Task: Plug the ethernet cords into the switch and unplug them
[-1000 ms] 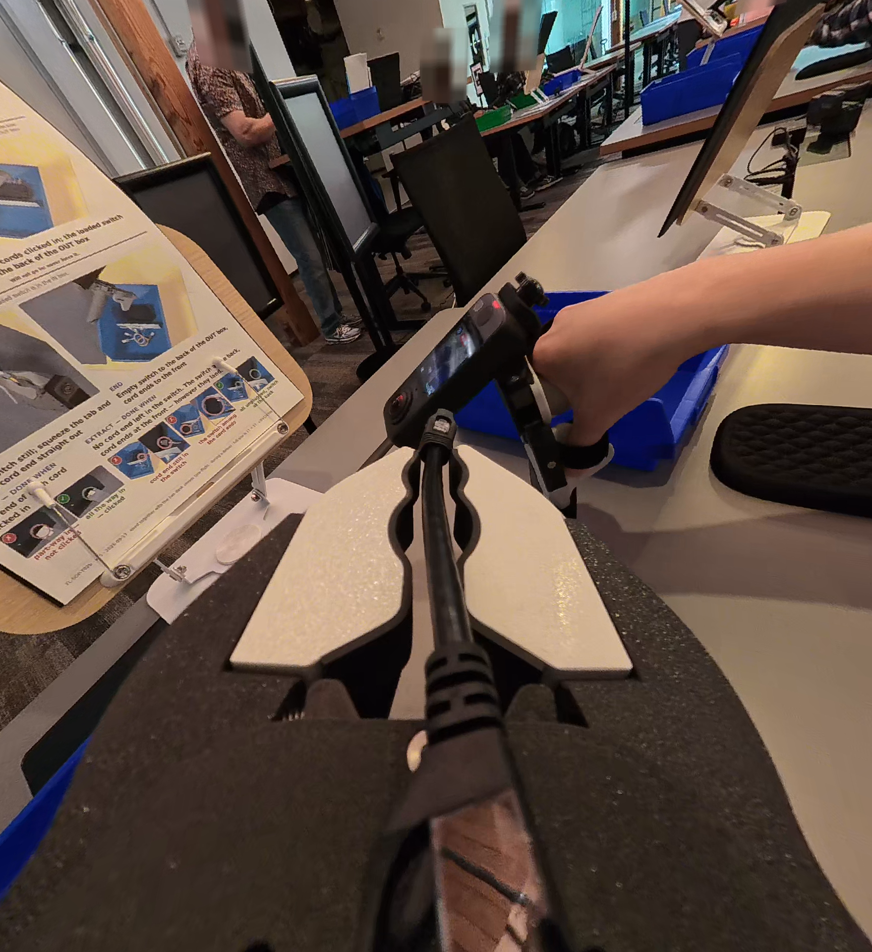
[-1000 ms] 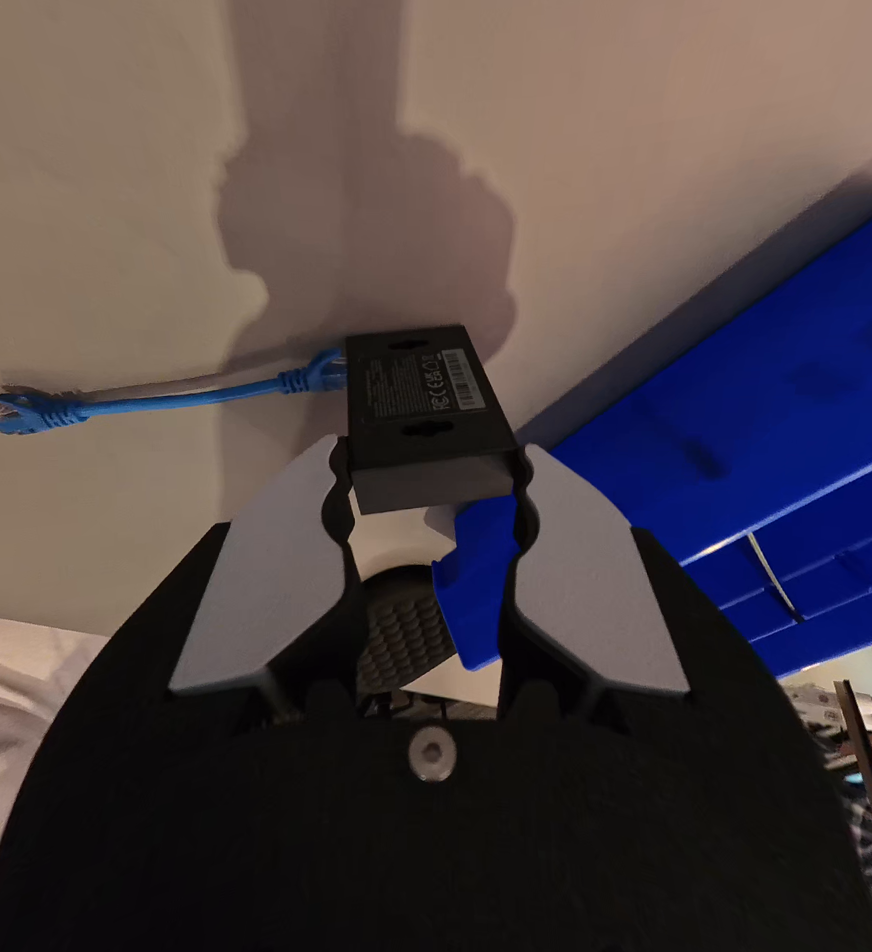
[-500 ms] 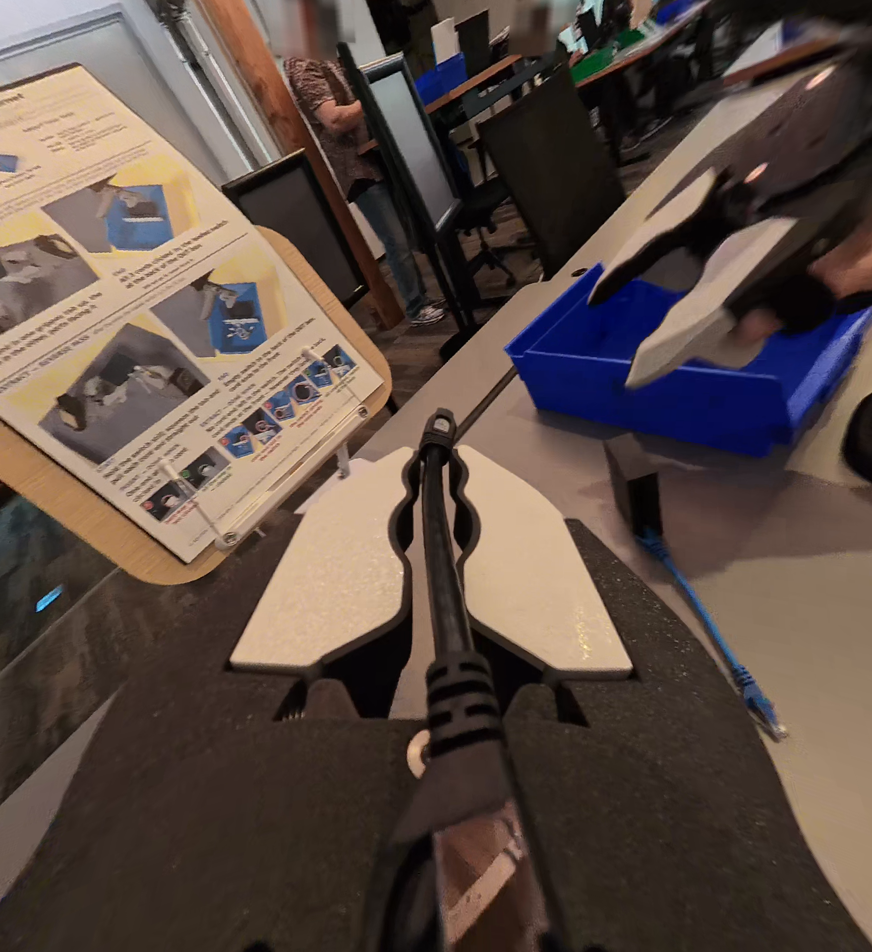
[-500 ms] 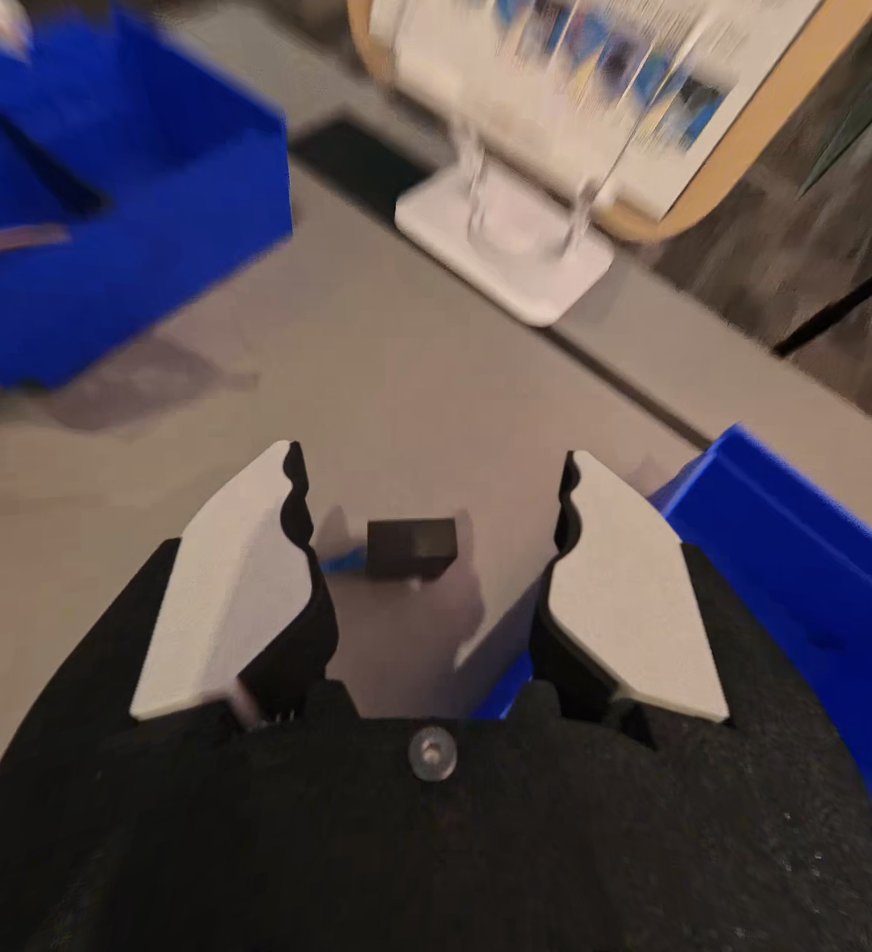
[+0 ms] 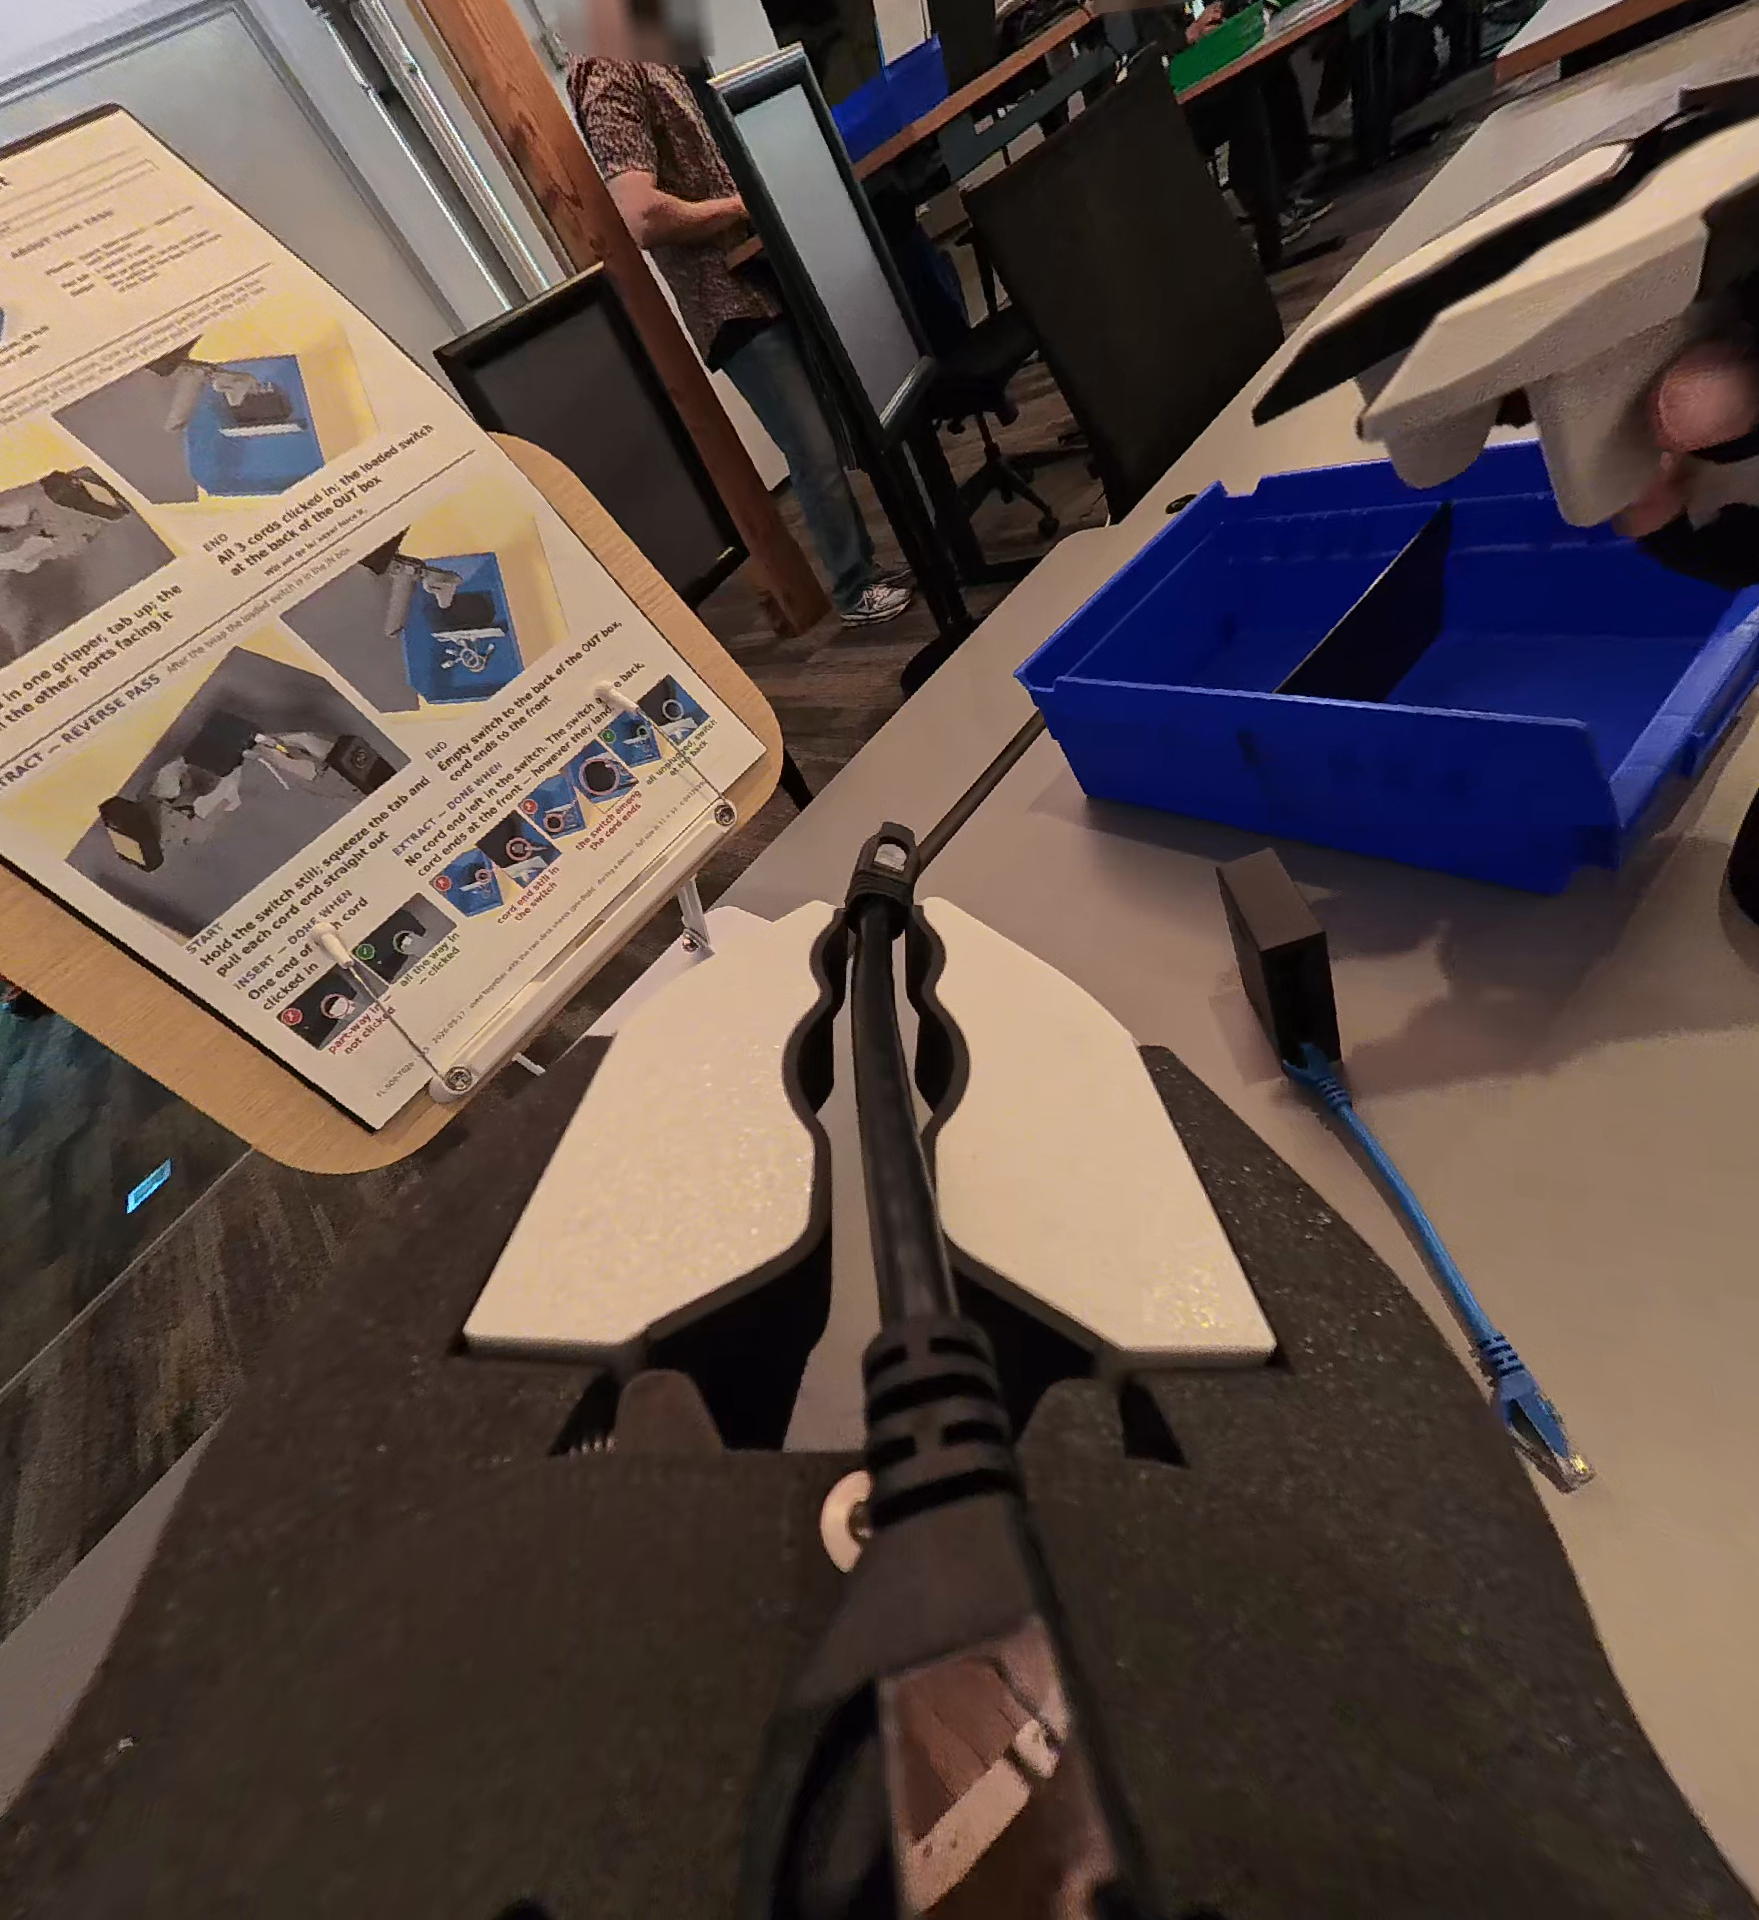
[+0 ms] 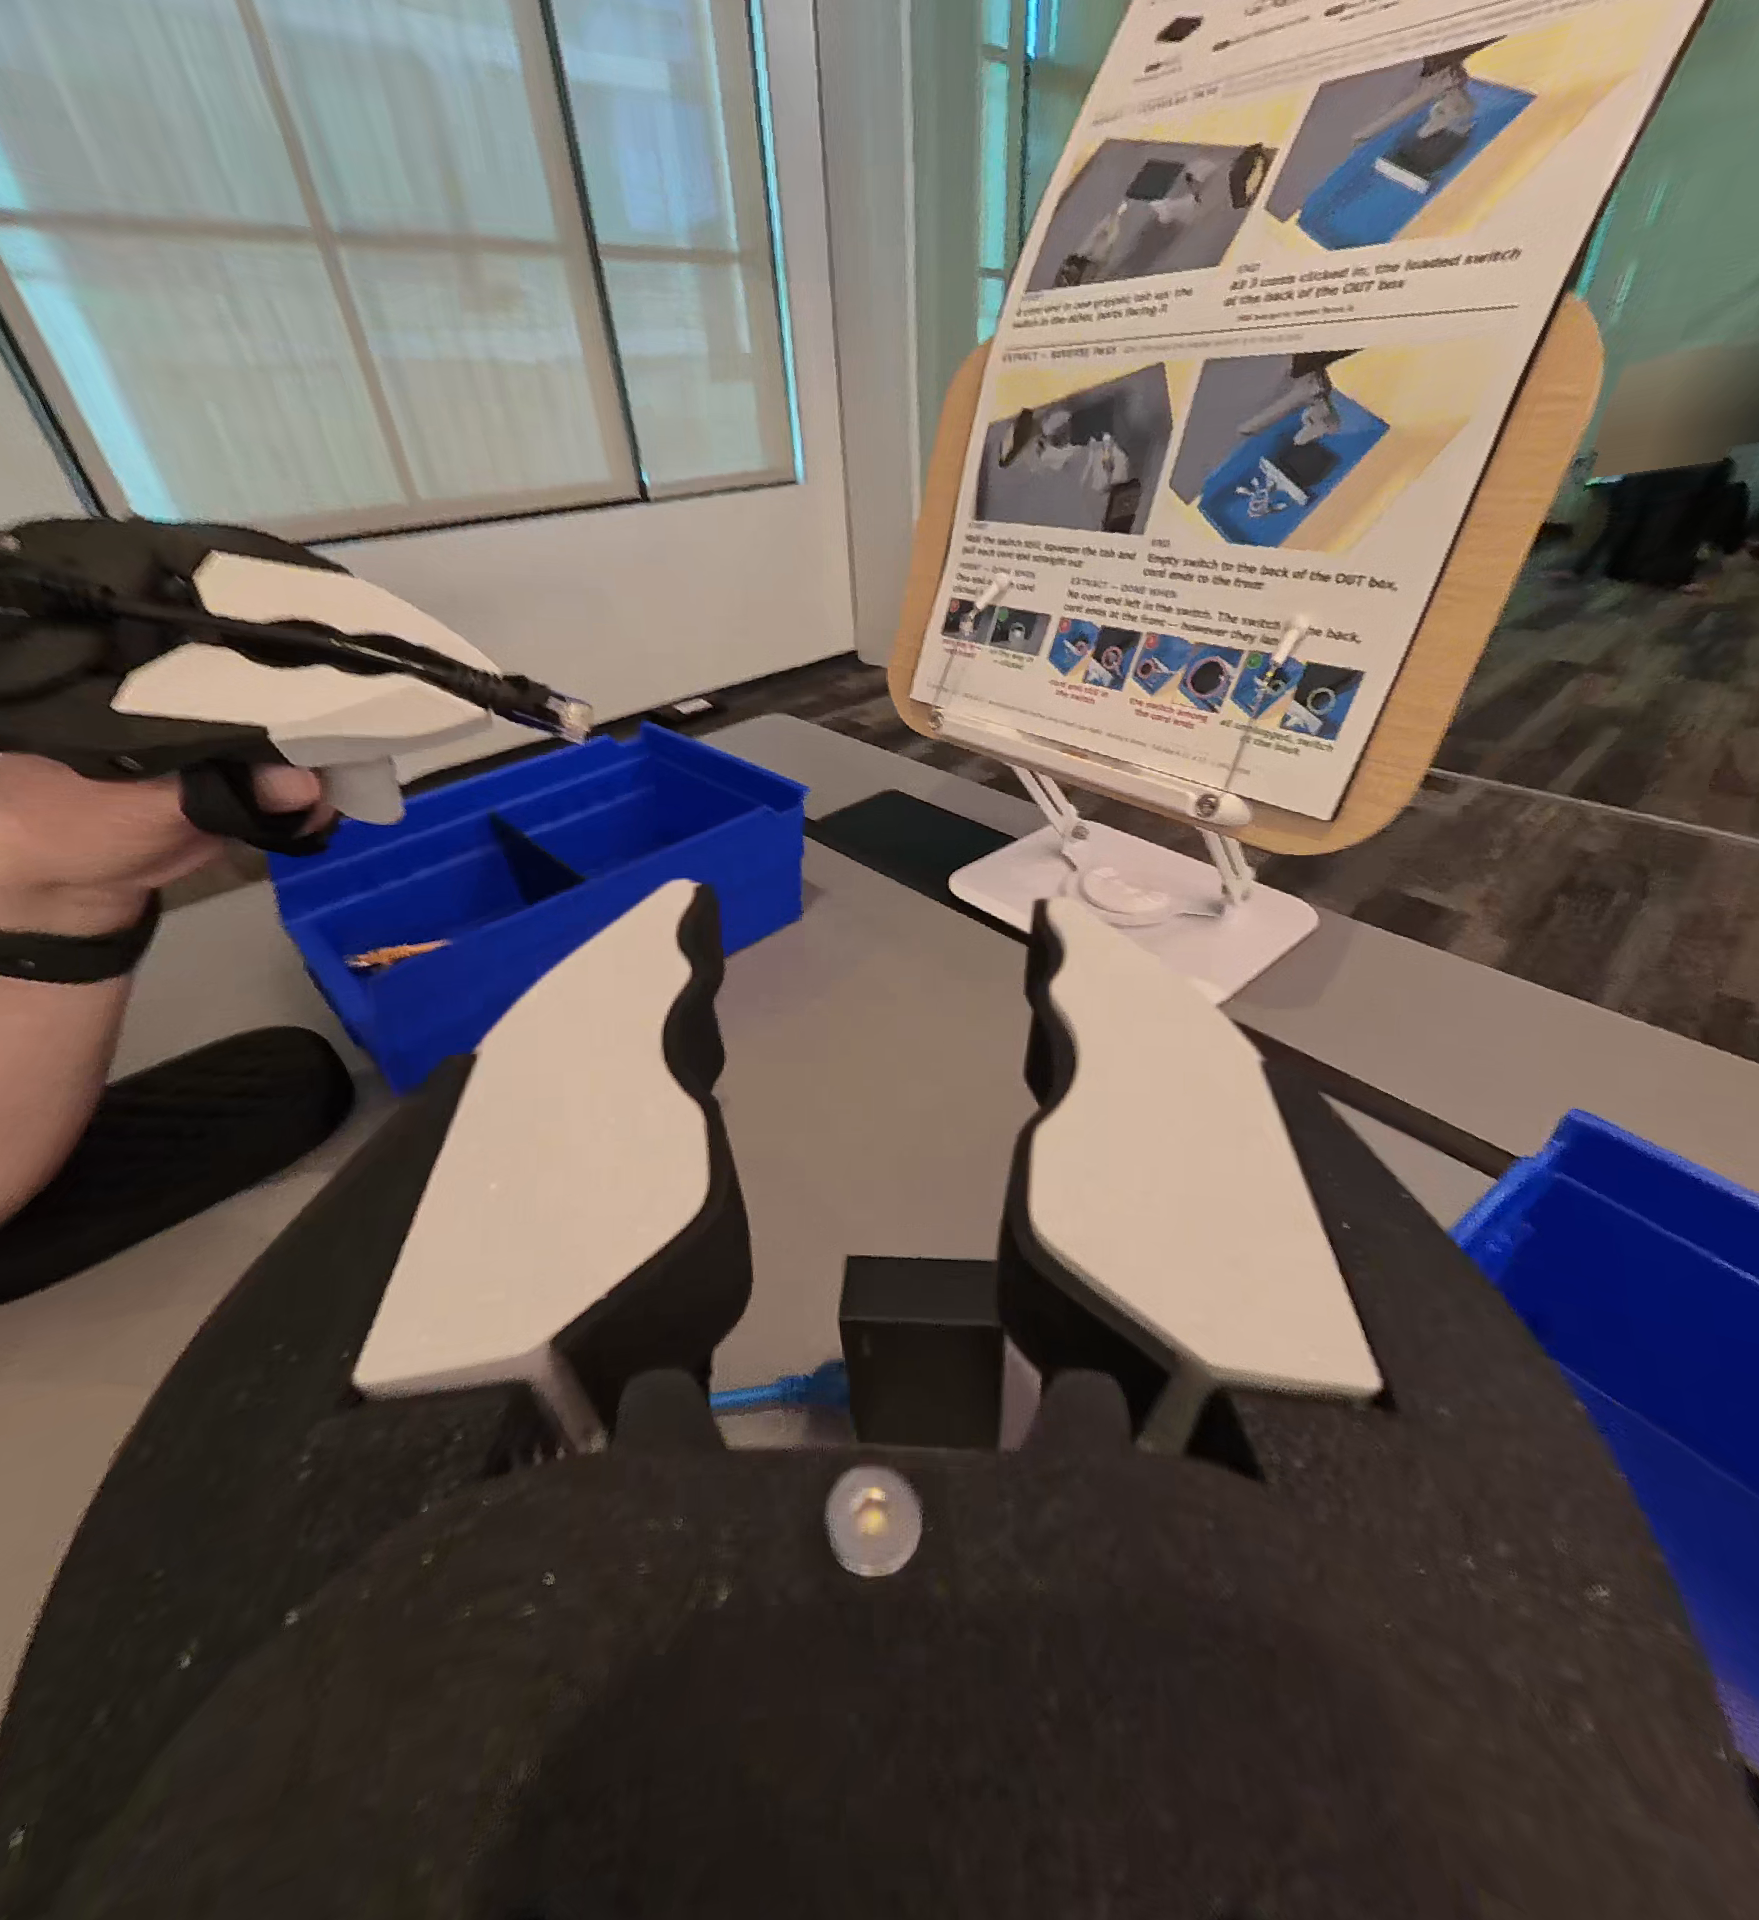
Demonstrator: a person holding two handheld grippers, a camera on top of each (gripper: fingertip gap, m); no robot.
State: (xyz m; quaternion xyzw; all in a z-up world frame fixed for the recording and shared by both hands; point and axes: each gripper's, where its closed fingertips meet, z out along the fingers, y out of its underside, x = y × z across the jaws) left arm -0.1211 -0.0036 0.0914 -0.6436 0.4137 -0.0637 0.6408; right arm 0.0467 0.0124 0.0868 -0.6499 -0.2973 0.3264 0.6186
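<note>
My left gripper (image 5: pixel 870 1049) is pinching a black cord (image 5: pixel 890 1143) between its fingers, the cord lying along the slot with its plug (image 5: pixel 887 860) sticking out past the tips; my right gripper (image 6: pixel 870 1091) has its fingers spread wide and holds nothing; low between them I see the switch (image 6: pixel 922 1351), which stands on the table (image 5: pixel 1633 1195) with a blue cord (image 5: pixel 1415 1236) already in it, the free end of that cord lying loose on the table; a blue bin (image 5: pixel 1374 717) is just behind the switch, and a second bin (image 6: pixel 532 883) with an orange thing inside is near the left gripper; an instruction board (image 6: pixel 1249 436) stands at the table edge. I judge the next step is to grasp the switch; the risk is that the switch tips or slides when one finger touches first, because it is narrow and the blue cord pulls on it; also the black plug may turn in my grip, so its tab would not meet the port.
</note>
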